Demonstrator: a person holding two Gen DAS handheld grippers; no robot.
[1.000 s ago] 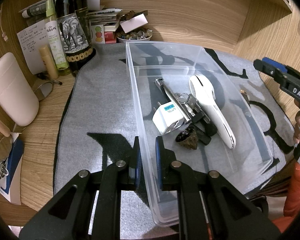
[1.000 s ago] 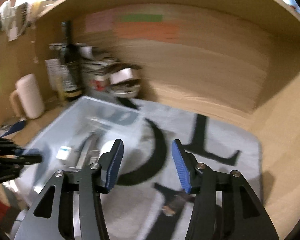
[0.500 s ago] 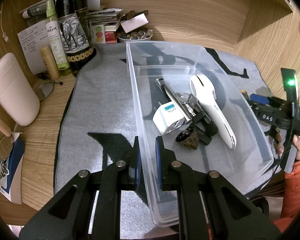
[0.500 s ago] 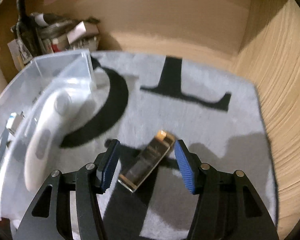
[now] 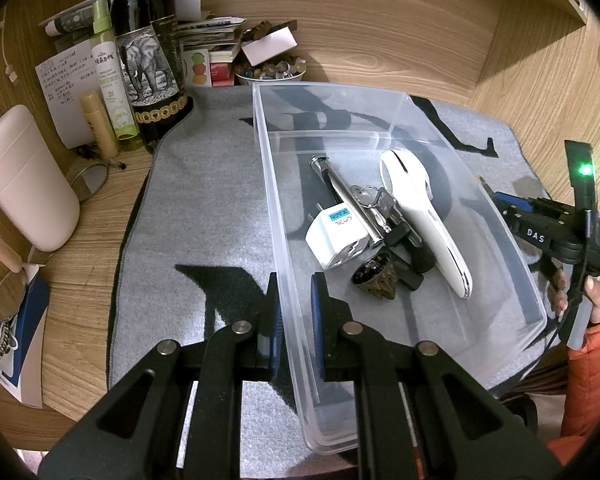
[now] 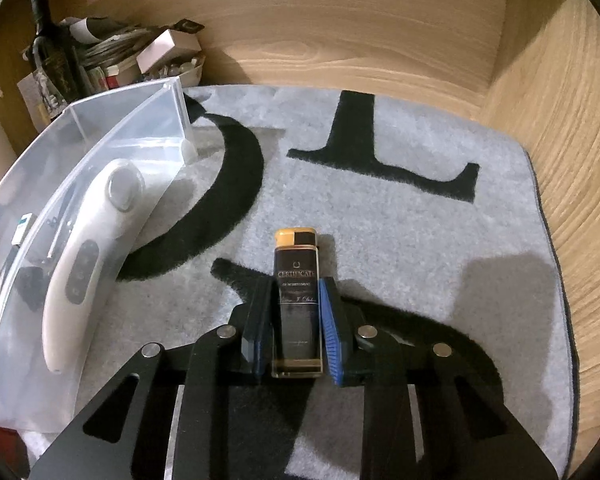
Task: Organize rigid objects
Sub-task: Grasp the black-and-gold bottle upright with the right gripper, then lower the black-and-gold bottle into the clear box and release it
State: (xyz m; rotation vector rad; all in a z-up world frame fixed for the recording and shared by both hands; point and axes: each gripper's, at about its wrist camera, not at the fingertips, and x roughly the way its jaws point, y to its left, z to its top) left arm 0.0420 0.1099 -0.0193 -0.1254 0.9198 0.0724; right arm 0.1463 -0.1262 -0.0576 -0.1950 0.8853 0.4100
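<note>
A clear plastic bin point(image 5: 384, 92) stands on the grey mat point(image 5: 204, 200). It holds a white handheld device point(image 5: 420, 208), a white plug adapter point(image 5: 336, 240), a metal tool, keys and a dark spiky piece point(image 5: 376, 278). My left gripper point(image 5: 295, 300) is shut on the bin's left wall near the front. My right gripper point(image 6: 294, 312) is shut on a black lighter with a gold cap point(image 6: 296, 280), which lies on the mat right of the bin point(image 6: 100, 152). The right gripper also shows in the left wrist view point(image 5: 540, 224), beyond the bin's right wall.
A wine bottle point(image 5: 148, 52), a green spray bottle point(image 5: 110, 76), papers, a bowl of small items point(image 5: 270, 72) and a white mug point(image 5: 24, 184) crowd the back left. Wooden walls close the back and right. Glasses point(image 5: 92, 178) lie left of the mat.
My right gripper came down over the lighter, the lighter turned straight between the fingers, and the fingers closed on it. The left gripper has kept its hold on the bin wall.
</note>
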